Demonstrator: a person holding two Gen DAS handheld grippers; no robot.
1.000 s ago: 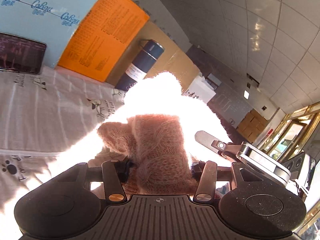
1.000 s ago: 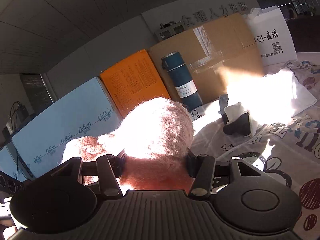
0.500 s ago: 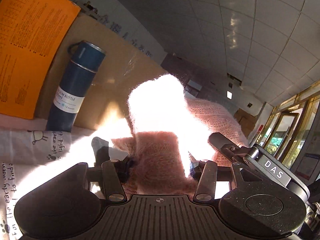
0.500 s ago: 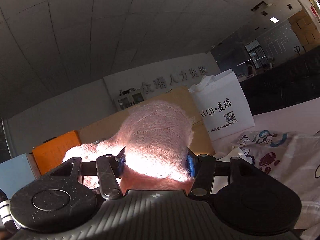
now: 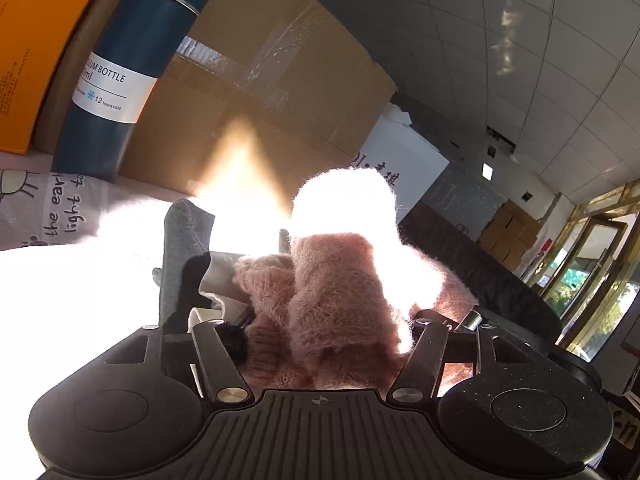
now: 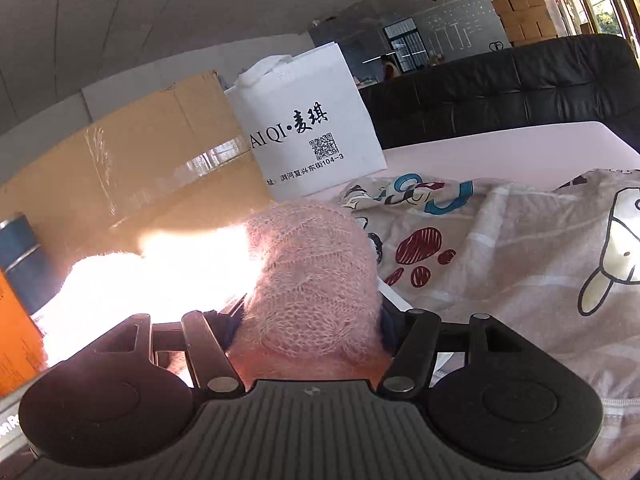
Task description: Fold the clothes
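Bright sun falls across a table covered with a printed cloth (image 6: 520,248), backed by a cardboard box (image 5: 256,92), a blue bottle (image 5: 132,60), an orange board (image 5: 28,48) and a white bag (image 6: 308,128). A black sofa (image 6: 500,92) stands behind.

A fuzzy pink sweater (image 6: 316,276) fills the space ahead of both tools. The left gripper (image 5: 320,312) has its jaws closed on a bunched part of the knit, and the right gripper (image 6: 312,316) is clamped on another part, so the 2 hold it up between them, off the cloth as far as I can see. A grey garment (image 5: 180,256) lies on the table beyond, half lost in glare.

How many folds the sweater already carries cannot be read: it is gathered and overexposed. It is not yet laid down flat as a finished fold.
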